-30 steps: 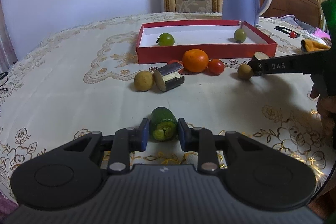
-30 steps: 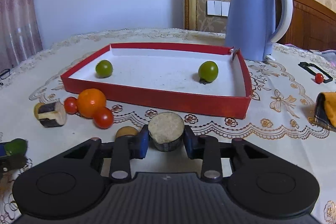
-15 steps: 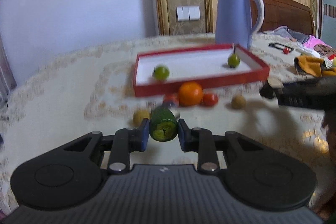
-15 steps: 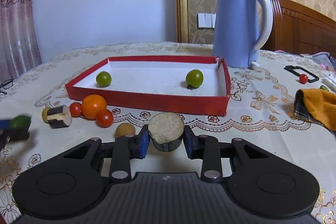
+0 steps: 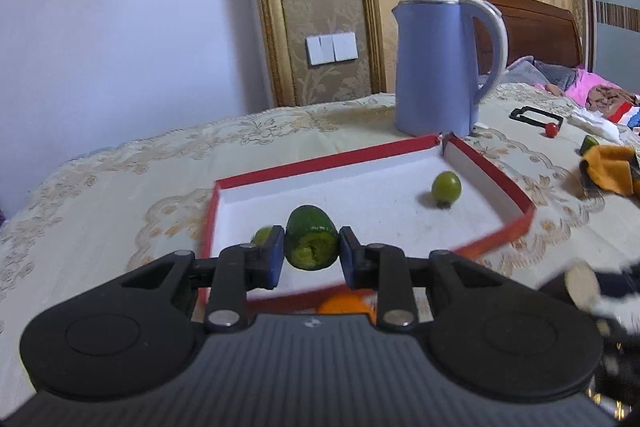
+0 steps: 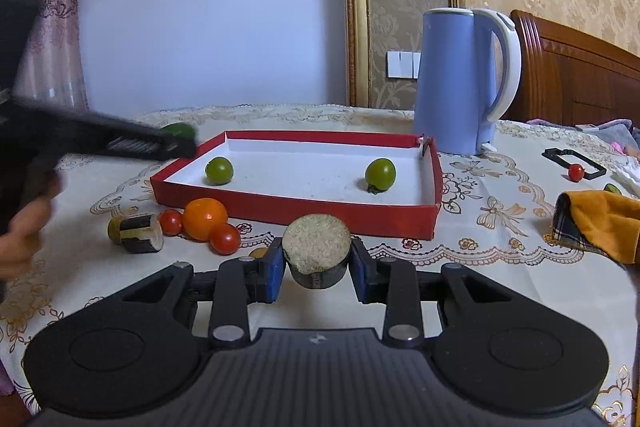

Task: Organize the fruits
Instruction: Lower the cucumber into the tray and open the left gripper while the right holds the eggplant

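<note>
My left gripper (image 5: 311, 251) is shut on a green cucumber piece (image 5: 311, 243) and holds it above the near left part of the red tray (image 5: 496, 235). It also shows in the right wrist view (image 6: 178, 137) at the tray's left corner. My right gripper (image 6: 316, 263) is shut on a dark-skinned eggplant slice (image 6: 317, 249), held above the cloth in front of the red tray (image 6: 296, 209). Two green tomatoes (image 6: 219, 171) (image 6: 380, 173) lie in the tray. An orange (image 6: 205, 213), red tomatoes (image 6: 225, 238) and another eggplant piece (image 6: 140, 239) lie in front.
A blue kettle (image 6: 460, 83) stands behind the tray's right corner. An orange cloth (image 6: 600, 223) lies at the right. A small red tomato (image 6: 576, 172) sits by a black frame. The table's near edge lies under my right gripper.
My left gripper lifted the cucumber piece off the cloth and carried it forward to the tray. My right gripper rose a little with the eggplant slice.
</note>
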A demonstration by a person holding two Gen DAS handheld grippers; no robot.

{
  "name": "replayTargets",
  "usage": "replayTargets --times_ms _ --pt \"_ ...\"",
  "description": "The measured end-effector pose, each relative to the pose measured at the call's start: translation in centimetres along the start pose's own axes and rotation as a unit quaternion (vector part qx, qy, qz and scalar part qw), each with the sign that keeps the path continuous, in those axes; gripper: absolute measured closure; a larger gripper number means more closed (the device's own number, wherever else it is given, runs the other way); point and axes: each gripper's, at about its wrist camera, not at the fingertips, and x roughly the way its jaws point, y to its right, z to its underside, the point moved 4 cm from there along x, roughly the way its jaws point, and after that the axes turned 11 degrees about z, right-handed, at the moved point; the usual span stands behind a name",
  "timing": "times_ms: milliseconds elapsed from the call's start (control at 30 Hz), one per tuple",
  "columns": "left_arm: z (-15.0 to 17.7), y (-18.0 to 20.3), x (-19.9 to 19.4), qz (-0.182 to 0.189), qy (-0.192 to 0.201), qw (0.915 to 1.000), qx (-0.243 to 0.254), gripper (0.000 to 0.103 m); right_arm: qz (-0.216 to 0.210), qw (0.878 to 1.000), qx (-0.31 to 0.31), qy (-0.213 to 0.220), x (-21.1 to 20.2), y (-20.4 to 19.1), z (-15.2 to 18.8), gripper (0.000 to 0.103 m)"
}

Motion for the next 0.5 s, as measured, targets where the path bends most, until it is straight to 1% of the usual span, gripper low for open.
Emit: replayTargets --times_ms 67,133,233,367,500 --pt "-0.8 -0.5 1.8 0.003 -0.011 0.9999 -0.007 0.075 -0.001 1.0 0.001 0.001 0.0 0.1 0.0 0.07" --pt "-1.3 -0.8 3.6 -0.002 -0.023 0.9997 -0.01 0.075 -0.004 1.0 0.001 0.002 0.0 0.1 0.0 0.07" --pt "-1.9 -0.9 6.0 -0.008 -0.039 0.9992 -0.004 0.075 -0.009 1.0 0.003 0.003 -0.1 0.2 0.1 0.07" --pt "-2.6 -0.7 8.9 -0.002 -0.055 0.9985 -0.007 0.075 -0.01 1.0 0.003 0.002 0.0 0.3 0.0 0.07" --pt "-2.6 -0.4 11.4 -0.021 -0.078 0.9967 0.002 0.075 -0.011 1.0 0.007 0.0 0.3 0.7 -0.1 0.07"
